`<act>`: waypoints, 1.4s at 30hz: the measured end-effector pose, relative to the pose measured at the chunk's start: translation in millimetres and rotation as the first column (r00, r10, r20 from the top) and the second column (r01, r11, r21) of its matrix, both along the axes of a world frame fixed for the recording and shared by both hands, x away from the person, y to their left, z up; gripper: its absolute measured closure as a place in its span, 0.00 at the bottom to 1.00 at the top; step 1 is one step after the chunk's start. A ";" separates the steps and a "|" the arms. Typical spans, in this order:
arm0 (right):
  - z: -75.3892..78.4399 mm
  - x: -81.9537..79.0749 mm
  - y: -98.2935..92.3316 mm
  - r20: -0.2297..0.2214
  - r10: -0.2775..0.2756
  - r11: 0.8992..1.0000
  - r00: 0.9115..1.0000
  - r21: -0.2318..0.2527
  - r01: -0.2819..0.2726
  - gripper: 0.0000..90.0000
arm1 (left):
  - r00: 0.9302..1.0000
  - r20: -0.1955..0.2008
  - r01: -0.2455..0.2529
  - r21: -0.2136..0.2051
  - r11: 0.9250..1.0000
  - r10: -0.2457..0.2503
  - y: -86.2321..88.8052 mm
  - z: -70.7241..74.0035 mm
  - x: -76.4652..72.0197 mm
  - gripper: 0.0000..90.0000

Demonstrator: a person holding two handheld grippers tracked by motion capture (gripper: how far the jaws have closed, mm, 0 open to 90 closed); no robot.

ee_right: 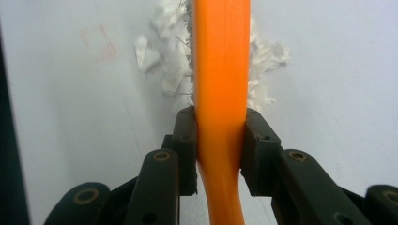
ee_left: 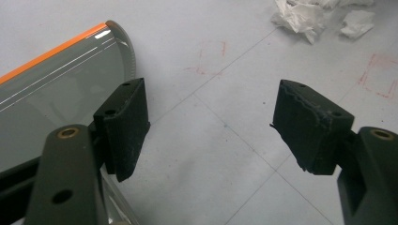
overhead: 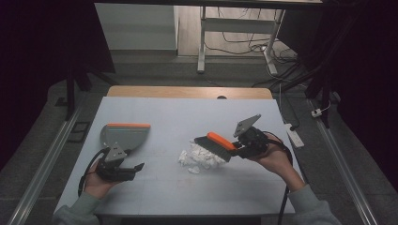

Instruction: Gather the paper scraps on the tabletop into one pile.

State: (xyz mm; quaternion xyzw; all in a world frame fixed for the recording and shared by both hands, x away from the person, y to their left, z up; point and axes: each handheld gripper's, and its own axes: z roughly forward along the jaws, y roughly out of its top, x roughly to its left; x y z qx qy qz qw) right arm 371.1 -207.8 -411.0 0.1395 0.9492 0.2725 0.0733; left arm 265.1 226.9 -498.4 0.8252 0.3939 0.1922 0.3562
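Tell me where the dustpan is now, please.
In the high view, the dustpan lies on the table's left side, just beyond the left claw, left of the paper scraps.

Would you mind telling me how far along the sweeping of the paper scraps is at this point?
Done: the right gripper is shut on the orange brush, whose bristles sit on the paper scraps, gathered in one pile. In hand: brushing that pile. Left: the left gripper is open beside the dustpan, which holds no scraps, so the pan must be gripped and the pile swept in.
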 end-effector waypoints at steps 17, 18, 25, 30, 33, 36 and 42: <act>-14.5 7.6 -31.3 0.024 -0.292 0.955 0.956 0.057 0.290 0.78 | 1.000 0.004 -0.010 -0.008 1.000 0.010 1.6 0.5 -0.3 0.31; -16.2 6.2 -35.3 0.034 -0.312 0.949 0.949 0.060 0.310 0.78 | 1.000 0.005 -0.010 -0.008 1.000 0.010 1.7 0.6 -0.5 0.31; -27.8 -8.5 -75.4 0.032 -0.449 0.884 0.893 0.161 0.438 0.78 | 1.000 0.007 -0.014 -0.012 1.000 0.014 2.6 0.8 0.3 0.31; -39.3 -26.9 -98.0 0.035 -0.504 0.846 0.863 0.222 0.485 0.78 | 1.000 0.010 -0.014 -0.015 1.000 0.015 2.1 1.2 -0.4 0.30; -44.3 -34.5 -107.3 0.045 -0.523 0.838 0.851 0.213 0.503 0.78 | 1.000 0.012 -0.014 -0.015 1.000 0.014 3.0 1.5 -0.5 0.30; -47.5 -39.1 -114.5 0.041 -0.536 0.828 0.844 0.225 0.515 0.78 | 1.000 0.011 -0.013 -0.016 1.000 0.014 3.5 1.4 -0.3 0.30; -51.8 -39.3 -115.3 0.058 -0.539 0.827 0.840 0.223 0.516 0.78 | 1.000 0.019 -0.017 -0.020 1.000 0.017 4.1 2.5 -2.0 0.30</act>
